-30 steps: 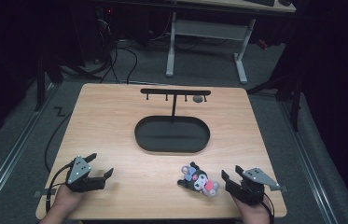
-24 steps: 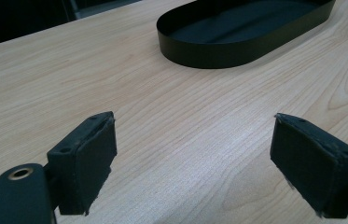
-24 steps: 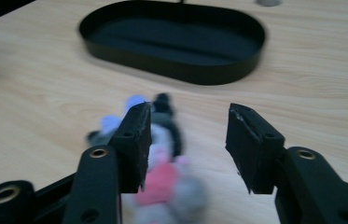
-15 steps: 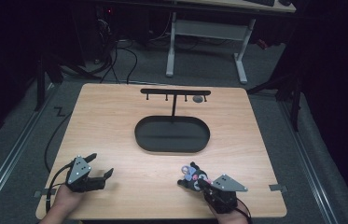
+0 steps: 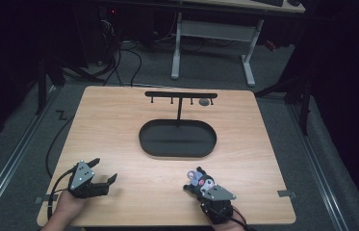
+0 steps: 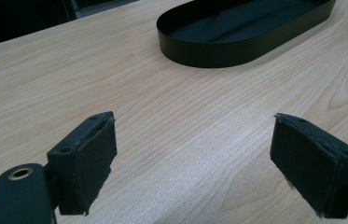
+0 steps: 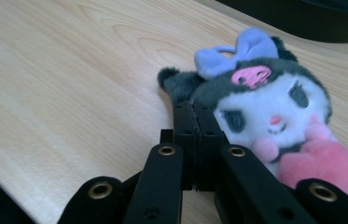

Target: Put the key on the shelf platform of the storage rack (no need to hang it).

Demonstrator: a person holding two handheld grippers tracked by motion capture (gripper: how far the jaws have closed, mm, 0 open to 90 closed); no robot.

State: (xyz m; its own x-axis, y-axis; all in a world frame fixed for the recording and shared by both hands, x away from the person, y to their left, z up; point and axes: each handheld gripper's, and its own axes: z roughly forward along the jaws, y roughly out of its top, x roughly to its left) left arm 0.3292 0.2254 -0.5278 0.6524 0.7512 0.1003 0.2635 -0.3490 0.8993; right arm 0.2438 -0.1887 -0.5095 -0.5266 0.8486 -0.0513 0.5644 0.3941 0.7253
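The plush (image 7: 274, 121) lies on the table (image 5: 119, 134) near the front edge, at about 5 o'clock from the tray (image 5: 177, 139). It is a small dark and white toy with a purple bow and a pink heart. The right gripper (image 7: 194, 114) has its jaws pressed flat together, and their tips sit at the dark ear of the plush. I cannot tell if they pinch a bit of fur or just touch it. It looks like a weak hold at best. If the hand lifts now, the plush could slip out and drop back on the table, or swing and fall off the front edge, which is close. The jaws may also have shut beside the toy and caught nothing at all. The left gripper (image 5: 93, 180) rests at the table's 7 o'clock corner with its jaws wide apart and nothing between them, well apart from the plush. The black tray sits in the middle of the table, and it looks empty. Behind it, at 12 o'clock, stands a rack (image 5: 181, 96) with small hooks and a thin post. Bare wood lies between the plush and the tray, so nothing blocks the way there. The tray wall and the rack post are what a swinging toy could bump.
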